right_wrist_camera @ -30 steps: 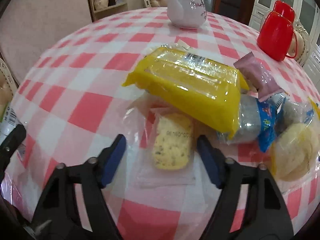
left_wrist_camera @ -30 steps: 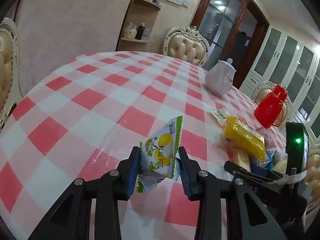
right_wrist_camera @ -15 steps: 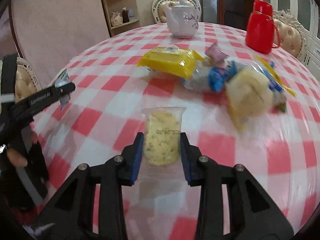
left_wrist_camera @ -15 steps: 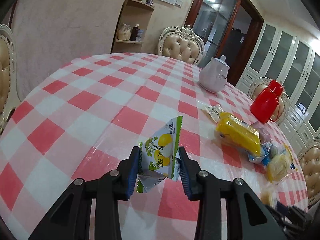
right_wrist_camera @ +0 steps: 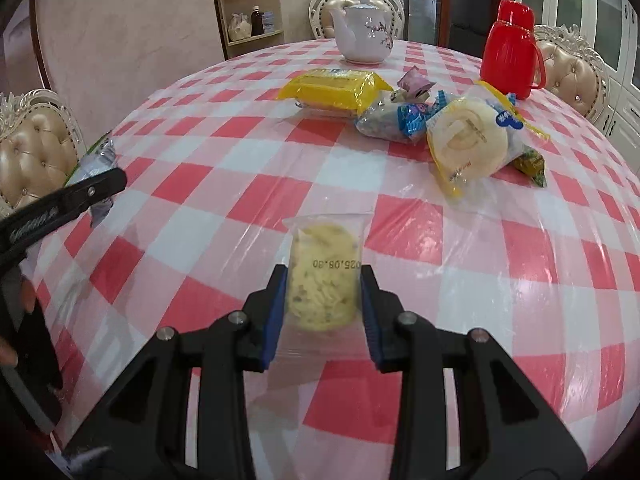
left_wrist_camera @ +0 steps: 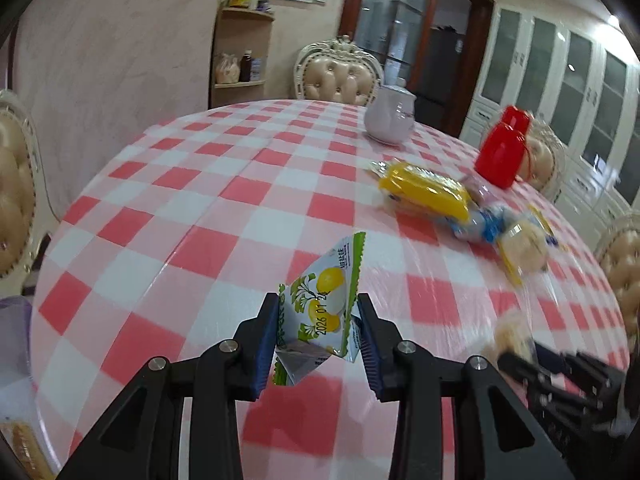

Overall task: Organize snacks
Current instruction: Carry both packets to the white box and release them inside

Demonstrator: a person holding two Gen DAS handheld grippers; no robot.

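Observation:
My left gripper (left_wrist_camera: 318, 320) is shut on a small green-and-white lemon snack packet (left_wrist_camera: 324, 300), held above the checked table. My right gripper (right_wrist_camera: 323, 296) is shut on a clear packet with a yellow biscuit (right_wrist_camera: 323, 280), also lifted off the cloth. A heap of other snacks lies further back: a yellow pack (right_wrist_camera: 336, 88), a blue-and-white bag (right_wrist_camera: 394, 120), a round bun in a wrapper (right_wrist_camera: 468, 138) and a small purple packet (right_wrist_camera: 414, 82). In the right wrist view the left gripper shows at the left edge as a dark arm (right_wrist_camera: 60, 204) with the packet at its tip.
A white teapot (right_wrist_camera: 362, 34) and a red flask (right_wrist_camera: 510, 50) stand at the far side of the round table (right_wrist_camera: 224, 216). Padded chairs (left_wrist_camera: 338, 76) ring the table. A clear container (left_wrist_camera: 14, 360) shows at the lower left of the left wrist view.
The right gripper shut on the biscuit packet, lifted it and drew back from the snack heap. The left gripper, still holding the lemon packet, has pulled back too.

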